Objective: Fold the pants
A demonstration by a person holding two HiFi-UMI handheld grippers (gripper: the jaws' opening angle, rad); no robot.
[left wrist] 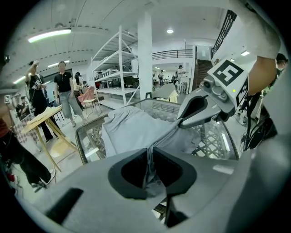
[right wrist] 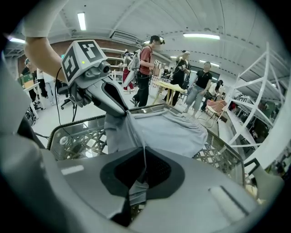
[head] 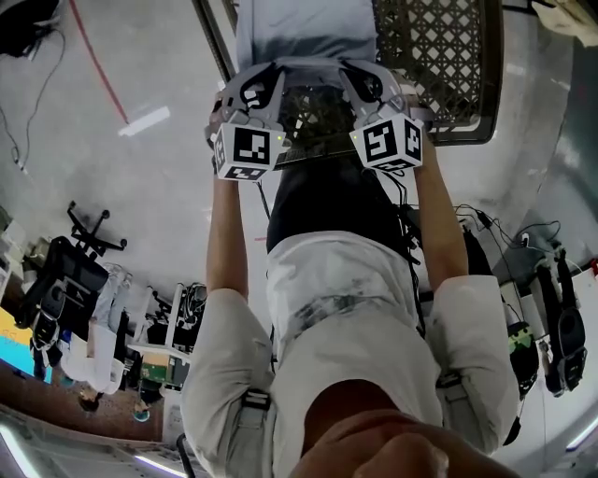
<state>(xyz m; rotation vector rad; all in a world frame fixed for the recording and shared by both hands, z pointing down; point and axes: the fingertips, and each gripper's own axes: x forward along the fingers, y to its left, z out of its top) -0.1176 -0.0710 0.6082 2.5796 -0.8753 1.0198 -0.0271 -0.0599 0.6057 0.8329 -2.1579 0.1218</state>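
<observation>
**Status:** early stage, by my judgement. The grey fabric pants (head: 304,28) lie spread on the glass-topped dark lattice desk (head: 439,56), with their near end raised above the desk's near edge.

**Grip:** the left claw (left wrist: 150,154) is pinching one corner of that end. The right claw (right wrist: 143,157) is pressed tight on the other corner.

**Outstanding:** no finished fold is evident. The held end has yet to be carried across and laid down.

**Writing:** none legible. The white cube (head: 248,149) on each claw bears only black square markers, and no brand or label shows.

No words, brands or numbers can be read. The left cube (head: 249,149) and right cube (head: 389,142), on the left tool (left wrist: 150,154) and right tool (right wrist: 144,157), bear only black-and-white square markers.
</observation>
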